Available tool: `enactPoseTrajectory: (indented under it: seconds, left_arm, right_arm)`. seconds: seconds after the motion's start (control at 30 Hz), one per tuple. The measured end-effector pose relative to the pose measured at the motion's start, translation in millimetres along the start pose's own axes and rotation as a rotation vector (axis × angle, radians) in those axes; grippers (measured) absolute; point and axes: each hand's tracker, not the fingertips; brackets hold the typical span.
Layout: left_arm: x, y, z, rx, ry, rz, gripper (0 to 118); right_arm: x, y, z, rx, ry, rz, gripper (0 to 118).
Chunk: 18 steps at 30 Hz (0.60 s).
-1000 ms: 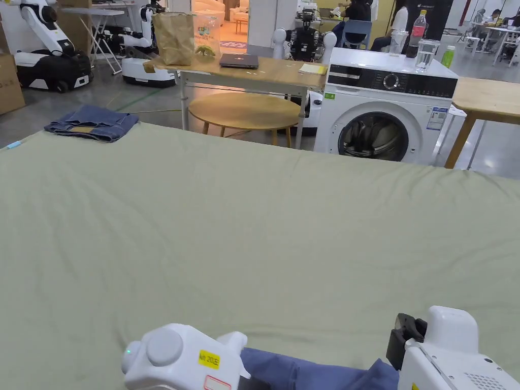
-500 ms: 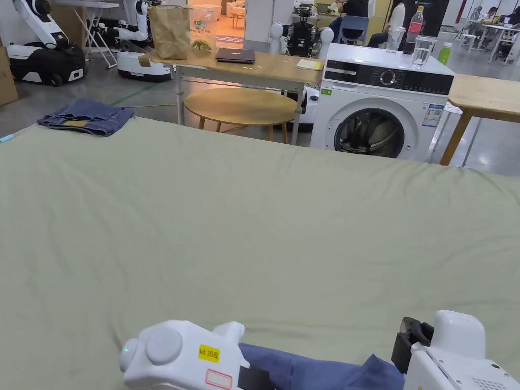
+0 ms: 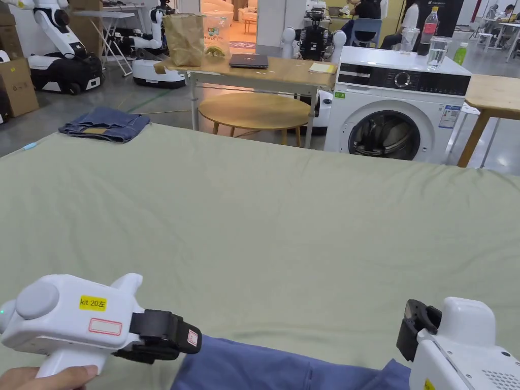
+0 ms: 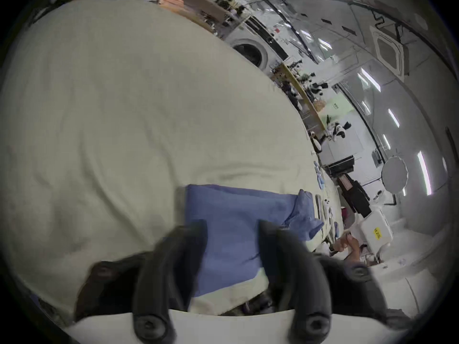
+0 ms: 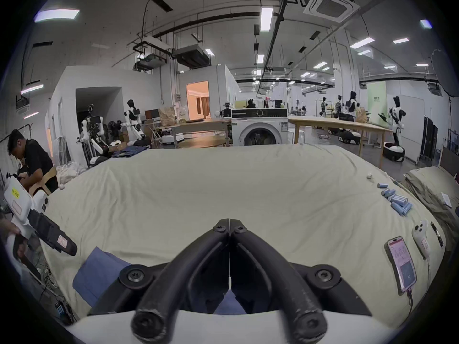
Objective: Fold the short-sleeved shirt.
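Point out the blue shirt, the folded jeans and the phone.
blue shirt (image 3: 264, 368): head view, on its flat cloth near the bed's front edge.
folded jeans (image 3: 104, 124): head view, middle of the stack.
phone (image 5: 402, 265): right gripper view, on its screen.

Even, bright indoor light falls from long ceiling lights (image 5: 266, 18) overhead, so the pale green bed sheet (image 3: 254, 218) shows only soft, shallow shadows in its creases. The head view is sharp and free of glare, with a warm orange glow from a doorway far behind. Both gripper views are fisheye: straight lines bow hard toward the rim and a black ring darkens the corners. In the left gripper view the near jaws are smeared by motion blur and the sheet looks washed out. In the right gripper view the ceiling lights bloom white, and the phone screen (image 5: 402, 265) glows pink.
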Motion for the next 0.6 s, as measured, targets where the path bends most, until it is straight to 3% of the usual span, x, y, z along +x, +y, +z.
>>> enactPoseTrajectory:
  seconds: [0.13, 0.33, 0.4, 0.43, 0.47, 0.6]
  left_arm:
    - [-21, -11, -9, -0.002, -0.028, 0.031, 64]
    - [-64, -24, -60, -0.093, -0.189, 0.145, 64]
    - [-72, -25, -61, -0.026, -0.351, 0.208, 64]
    - [-75, -24, -65, -0.03, -0.365, 0.239, 64]
    - [-76, -25, -69, -0.038, -0.366, 0.245, 61]
    - [-69, -27, -81, -0.075, -0.286, 0.136, 13]
  right_arm:
    - [-7, 1, 2, 0.025, 0.012, 0.015, 0]
    - [-10, 2, 6, 0.04, 0.021, 0.024, 0]
    - [-9, 2, 8, 0.039, 0.015, 0.028, 0]
    - [-8, 2, 10, 0.039, 0.013, 0.027, 0]
    - [-6, 2, 10, 0.037, 0.01, 0.024, 0]
    - [-1, 3, 13, 0.032, 0.003, -0.005, 0]
